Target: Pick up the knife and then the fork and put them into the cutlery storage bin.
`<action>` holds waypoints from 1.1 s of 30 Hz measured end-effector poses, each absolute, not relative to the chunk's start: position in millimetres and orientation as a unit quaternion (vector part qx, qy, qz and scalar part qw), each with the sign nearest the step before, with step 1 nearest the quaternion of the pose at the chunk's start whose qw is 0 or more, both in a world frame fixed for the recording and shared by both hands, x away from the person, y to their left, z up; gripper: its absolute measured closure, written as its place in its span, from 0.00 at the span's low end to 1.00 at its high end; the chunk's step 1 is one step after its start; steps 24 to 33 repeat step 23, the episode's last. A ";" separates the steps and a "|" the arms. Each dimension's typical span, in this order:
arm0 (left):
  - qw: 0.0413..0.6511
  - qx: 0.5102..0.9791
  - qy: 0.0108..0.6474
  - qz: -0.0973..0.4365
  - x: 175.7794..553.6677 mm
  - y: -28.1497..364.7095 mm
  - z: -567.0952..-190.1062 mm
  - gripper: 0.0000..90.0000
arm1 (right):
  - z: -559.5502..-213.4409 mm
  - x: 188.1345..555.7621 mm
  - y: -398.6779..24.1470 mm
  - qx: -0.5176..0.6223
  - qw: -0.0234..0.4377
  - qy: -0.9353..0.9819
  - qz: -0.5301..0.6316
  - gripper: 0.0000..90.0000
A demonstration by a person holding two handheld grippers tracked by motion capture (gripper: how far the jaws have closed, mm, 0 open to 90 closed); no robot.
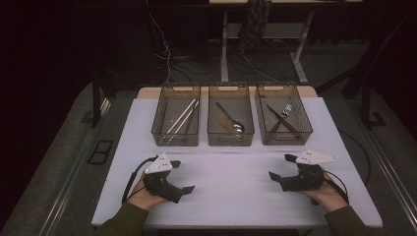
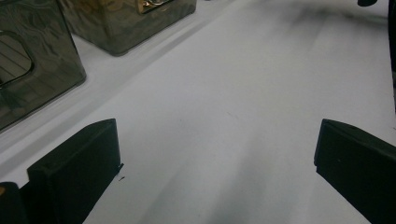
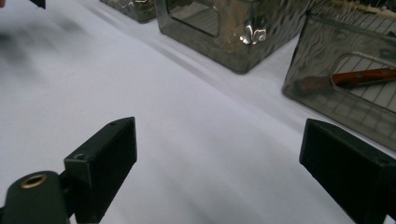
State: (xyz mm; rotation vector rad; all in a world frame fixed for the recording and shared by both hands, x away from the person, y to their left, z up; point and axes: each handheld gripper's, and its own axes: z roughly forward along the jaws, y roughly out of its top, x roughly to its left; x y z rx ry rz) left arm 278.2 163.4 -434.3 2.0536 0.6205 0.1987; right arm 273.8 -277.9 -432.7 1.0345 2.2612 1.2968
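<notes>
Two hand-held grippers rest low over a white tabletop [image 1: 236, 196], one at each side of its near half, well apart from each other. The left gripper [image 1: 182, 176] is held in the person's left hand [image 1: 142, 197], and its jaws point toward the middle of the tabletop. Those jaws are spread wide, with nothing between them but bare white surface, as the left gripper view also shows [image 2: 215, 163]. The right gripper [image 1: 281, 167] sits in the person's right hand [image 1: 328, 195] and faces inward toward the left one. Its jaws are likewise spread wide and hold nothing; the right gripper view [image 3: 219, 168] shows white tabletop between them.

Beyond the grippers, along the far half of the tabletop, three clear smoky-brown bins stand side by side in a row. The left bin [image 1: 160, 123] holds pale chopsticks [image 1: 183, 117] lying at a slant. The middle bin [image 1: 231, 139] holds a dark-handled spoon [image 1: 231, 120]. The right bin [image 1: 305, 123] holds crossed utensils with brown handles [image 1: 281, 120]; what kind they are cannot be told.

Past the tabletop lie a dark floor, loose cables [image 1: 164, 54] and the legs of another desk [image 1: 224, 54].
</notes>
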 end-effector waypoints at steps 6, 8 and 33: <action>0.474 0.839 0.253 0.081 277.5 163.8 -433.8 0.00 | -434.4 266.4 -279.7 0.360 0.169 0.796 0.457 0.12; 0.475 0.839 0.252 0.081 277.3 164.1 -433.5 0.00 | -436.3 265.3 -282.2 0.358 0.170 0.798 0.453 0.12; 0.477 0.838 0.252 0.081 276.6 164.2 -433.0 0.00 | -440.4 263.3 -291.0 0.359 0.171 0.802 0.446 0.12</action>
